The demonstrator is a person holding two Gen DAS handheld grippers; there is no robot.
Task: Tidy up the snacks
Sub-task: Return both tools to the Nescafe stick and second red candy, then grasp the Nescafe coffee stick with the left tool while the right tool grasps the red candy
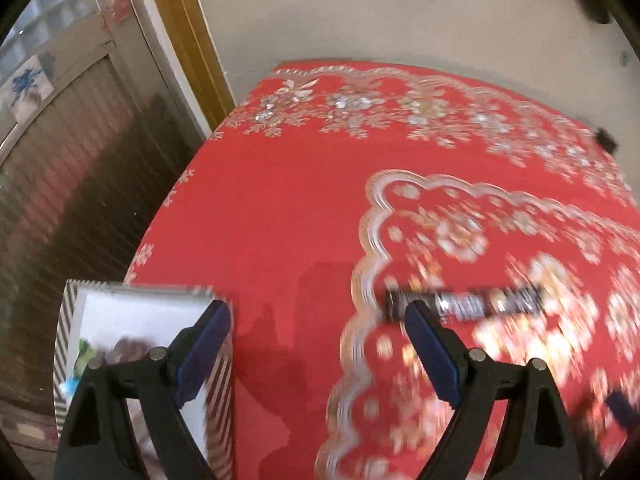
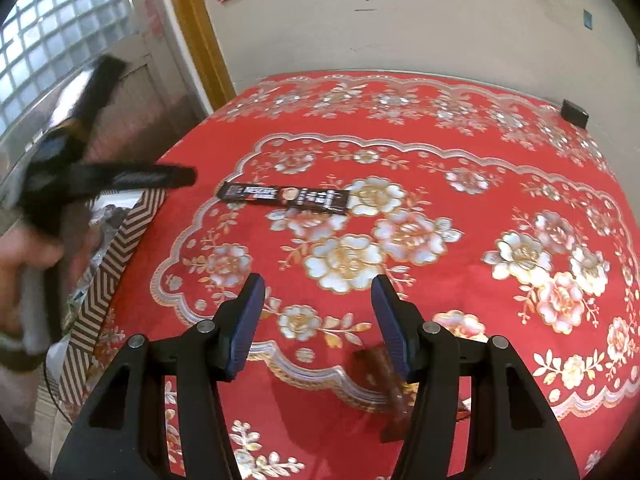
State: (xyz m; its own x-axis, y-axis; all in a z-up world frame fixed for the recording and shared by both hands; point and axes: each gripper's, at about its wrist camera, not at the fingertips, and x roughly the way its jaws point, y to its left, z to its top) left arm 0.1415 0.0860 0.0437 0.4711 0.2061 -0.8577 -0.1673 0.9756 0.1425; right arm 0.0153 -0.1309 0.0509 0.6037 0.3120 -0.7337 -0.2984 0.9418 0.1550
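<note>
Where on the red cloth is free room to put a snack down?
Free: the far strip of the tablecloth between coffee stick and wall, and the right side. Crowded: the left edge by the striped box, under the left gripper.

Dark sachet [image 1: 464,304] smeared by motion blur at the left wrist view's centre right, print unreadable, striped box [image 1: 144,360] partly behind a finger at lower left, brown packet [image 2: 394,396] half hidden by the right gripper's finger [image 2: 394,328], blurred left gripper [image 2: 96,176] at left.

Bright daylight from a glass-block window [image 2: 60,28]; the red tablecloth [image 1: 280,208] is motion-blurred in the left view, edges fisheye-bent.
</note>
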